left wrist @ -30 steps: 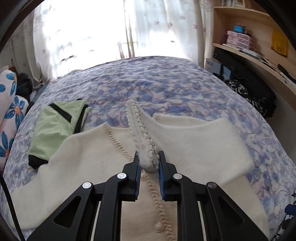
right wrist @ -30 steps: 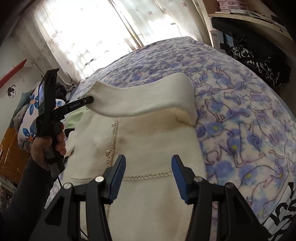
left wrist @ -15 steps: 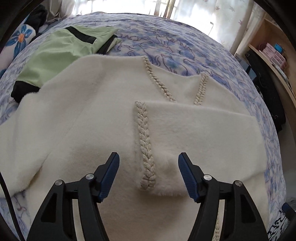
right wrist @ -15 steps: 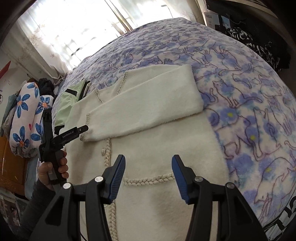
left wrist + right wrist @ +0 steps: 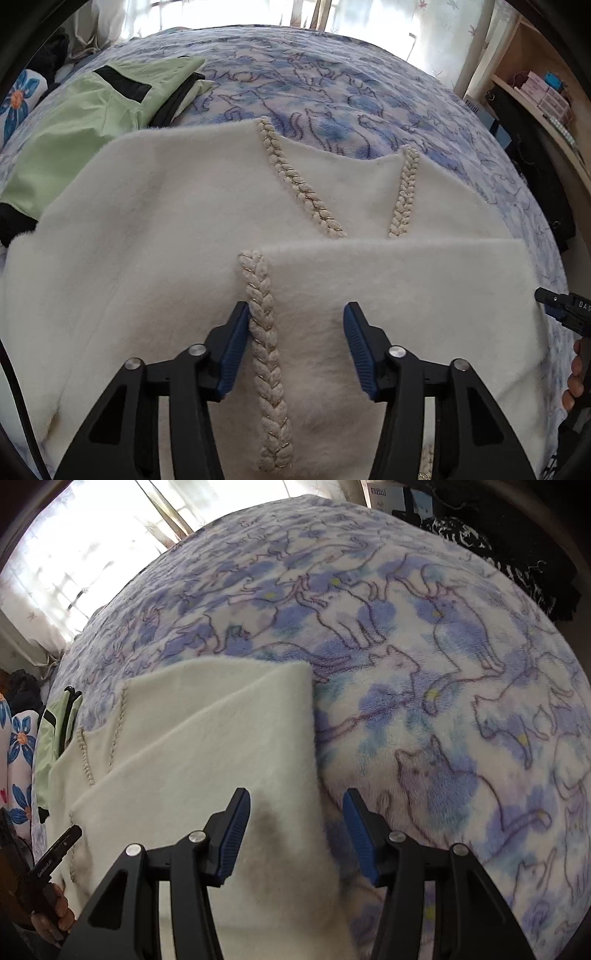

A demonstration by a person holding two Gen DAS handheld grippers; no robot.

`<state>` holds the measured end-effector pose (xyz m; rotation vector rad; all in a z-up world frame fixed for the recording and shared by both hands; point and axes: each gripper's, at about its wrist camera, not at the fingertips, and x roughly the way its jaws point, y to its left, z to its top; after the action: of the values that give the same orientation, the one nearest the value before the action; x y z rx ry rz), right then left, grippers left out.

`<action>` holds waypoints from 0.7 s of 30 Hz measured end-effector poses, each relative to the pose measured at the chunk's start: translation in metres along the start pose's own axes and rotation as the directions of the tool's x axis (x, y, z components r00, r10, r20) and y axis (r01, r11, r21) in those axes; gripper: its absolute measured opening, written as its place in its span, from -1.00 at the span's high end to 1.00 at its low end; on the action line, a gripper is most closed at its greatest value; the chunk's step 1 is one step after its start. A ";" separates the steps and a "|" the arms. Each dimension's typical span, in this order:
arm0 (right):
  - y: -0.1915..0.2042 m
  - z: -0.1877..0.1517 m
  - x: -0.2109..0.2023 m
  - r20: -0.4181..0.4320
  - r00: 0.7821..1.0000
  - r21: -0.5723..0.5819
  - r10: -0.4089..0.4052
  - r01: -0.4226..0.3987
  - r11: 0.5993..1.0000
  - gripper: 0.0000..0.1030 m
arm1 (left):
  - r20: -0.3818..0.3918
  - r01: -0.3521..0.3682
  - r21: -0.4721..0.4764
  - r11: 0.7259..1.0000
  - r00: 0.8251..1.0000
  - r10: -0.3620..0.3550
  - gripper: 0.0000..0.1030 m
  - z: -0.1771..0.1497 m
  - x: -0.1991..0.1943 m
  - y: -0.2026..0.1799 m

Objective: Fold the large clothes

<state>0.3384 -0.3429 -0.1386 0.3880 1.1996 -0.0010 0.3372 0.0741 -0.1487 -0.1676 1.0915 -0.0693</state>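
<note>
1 cream cardigan; 1 green garment; left gripper fingers just closing, parted, empty; right gripper agape

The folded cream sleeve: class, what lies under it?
The sleeve lies across the cream cardigan, covering where its two braided trims meet; the blanket beneath is hidden.

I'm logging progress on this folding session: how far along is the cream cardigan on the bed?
Done: one sleeve is folded across the cream cardigan, its braided cuff lying flat. In hand: nothing; the left gripper, jaws just narrowing, hovers over that cuff, and the right gripper is open over the folded side edge. Left: the other sleeve and the body folds. A folded green garment lies beside it.
</note>
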 end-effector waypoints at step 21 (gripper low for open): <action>0.031 -0.032 -0.050 0.141 0.986 -0.137 -0.088 0.107 0.985 0.55 | 0.144 -0.118 0.050 0.992 0.984 0.109 0.57 -0.003 -0.046 -0.009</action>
<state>0.2969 -0.3141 -0.0940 0.1989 1.0765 -0.0248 0.3136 0.0716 -0.1077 -0.0569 0.9551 0.0133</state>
